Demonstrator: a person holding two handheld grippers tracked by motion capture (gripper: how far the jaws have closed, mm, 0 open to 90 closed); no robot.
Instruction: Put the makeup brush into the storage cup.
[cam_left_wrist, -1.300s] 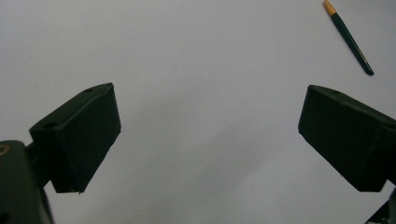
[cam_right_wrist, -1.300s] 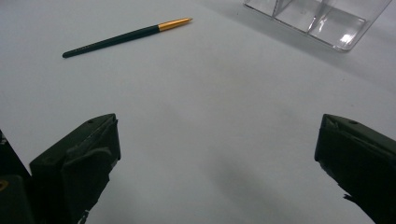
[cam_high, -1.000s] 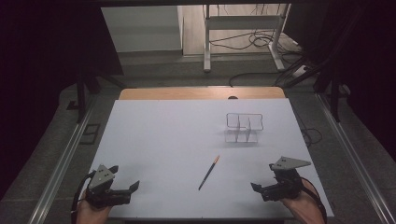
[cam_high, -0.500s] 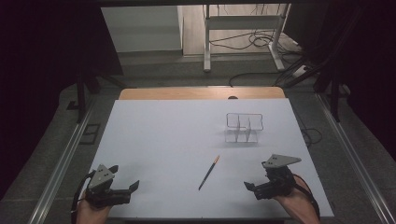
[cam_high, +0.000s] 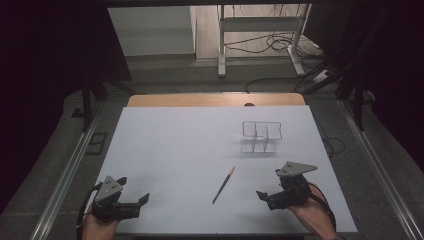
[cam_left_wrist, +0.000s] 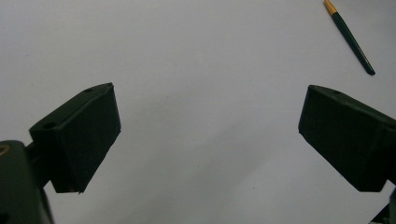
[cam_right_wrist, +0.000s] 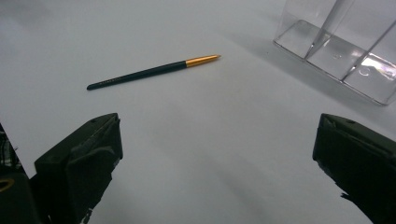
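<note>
A dark green pen (cam_high: 223, 185) with a gold end lies on the white table (cam_high: 175, 145), between my two grippers. My left gripper (cam_high: 141, 202) rests near the front left edge, open, with nothing between its jaws. From the left gripper view (cam_left_wrist: 208, 126) the pen (cam_left_wrist: 350, 39) lies far off at the upper right. My right gripper (cam_high: 264, 198) is open and points left, just right of the pen. The right gripper view (cam_right_wrist: 217, 154) shows the pen (cam_right_wrist: 149, 72) ahead to the left and bare table between the jaws.
A clear plastic organiser (cam_high: 261, 136) with dividers stands behind the pen, right of centre, and appears again (cam_right_wrist: 341, 46) at the upper right of the right gripper view. A wooden strip (cam_high: 215, 100) borders the table's far edge. Cables cross the floor beyond it.
My right gripper has shifted a little to the left, toward the pen. The left gripper and the pen have stayed put.
</note>
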